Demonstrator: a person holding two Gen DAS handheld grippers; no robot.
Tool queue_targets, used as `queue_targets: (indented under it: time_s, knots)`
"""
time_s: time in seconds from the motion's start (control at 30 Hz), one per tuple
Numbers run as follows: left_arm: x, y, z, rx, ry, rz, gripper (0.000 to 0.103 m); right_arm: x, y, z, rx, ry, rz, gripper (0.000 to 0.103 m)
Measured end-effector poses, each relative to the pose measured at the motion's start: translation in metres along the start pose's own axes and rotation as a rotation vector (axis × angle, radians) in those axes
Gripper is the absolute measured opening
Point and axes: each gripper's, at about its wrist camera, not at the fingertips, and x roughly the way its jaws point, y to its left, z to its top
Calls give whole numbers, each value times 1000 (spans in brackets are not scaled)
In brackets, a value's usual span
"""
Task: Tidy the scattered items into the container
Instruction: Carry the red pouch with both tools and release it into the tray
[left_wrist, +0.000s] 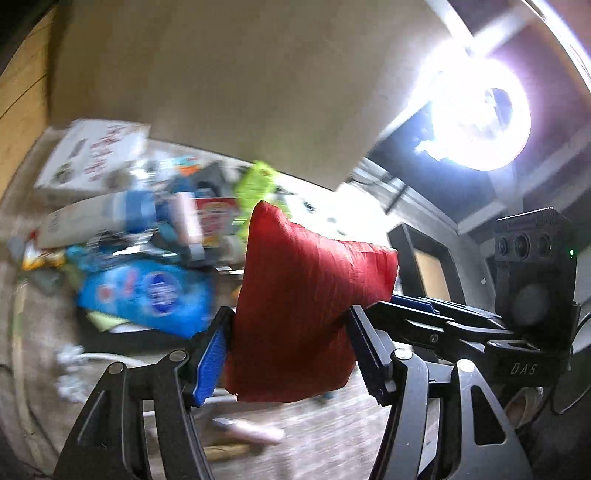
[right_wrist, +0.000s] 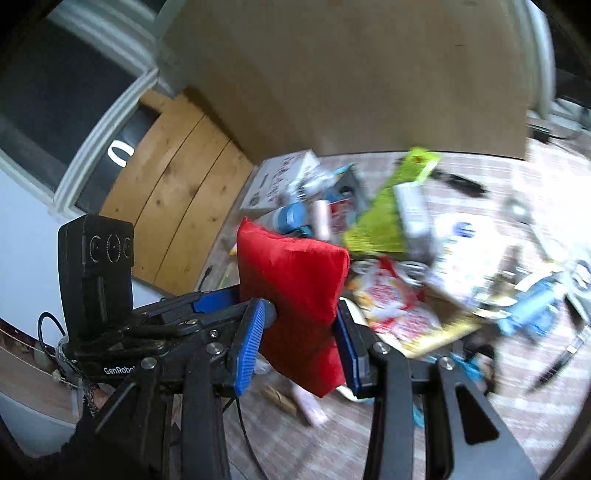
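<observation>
A red fabric pouch (left_wrist: 306, 295) is clamped between the blue-padded fingers of my left gripper (left_wrist: 288, 354). The same red pouch (right_wrist: 295, 295) is also clamped by my right gripper (right_wrist: 303, 343), so both grippers hold it side by side, lifted above the floor. The right gripper's body (left_wrist: 532, 280) shows at the right of the left wrist view; the left gripper's body (right_wrist: 96, 273) shows at the left of the right wrist view. A large cardboard flap (left_wrist: 229, 81), seen again in the right wrist view (right_wrist: 351, 74), stands behind. Scattered items lie blurred beyond.
A pile of packets and boxes lies on the rug: a blue packet (left_wrist: 147, 295), a white box (left_wrist: 92, 155), a green bag (right_wrist: 395, 206), a red-and-white packet (right_wrist: 395, 306). A pen (right_wrist: 554, 365) lies right. A wooden panel (right_wrist: 177, 203) and a bright lamp (left_wrist: 476, 114) are nearby.
</observation>
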Motion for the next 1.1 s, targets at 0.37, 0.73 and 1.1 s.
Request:
queue_targets:
  time_s: [0.37,0.73,1.1]
  knots:
    - [103,-168,11,207,104,-113,59,-147,-124,-34,177,-183,-120,39]
    - [197,-324,-9,370,198,-162,55,-262,-236,-82,377,-334,-272,39]
    - [200,-366,-32,446,219,-128,61,-297,-273,-102,449,-385,-416,39]
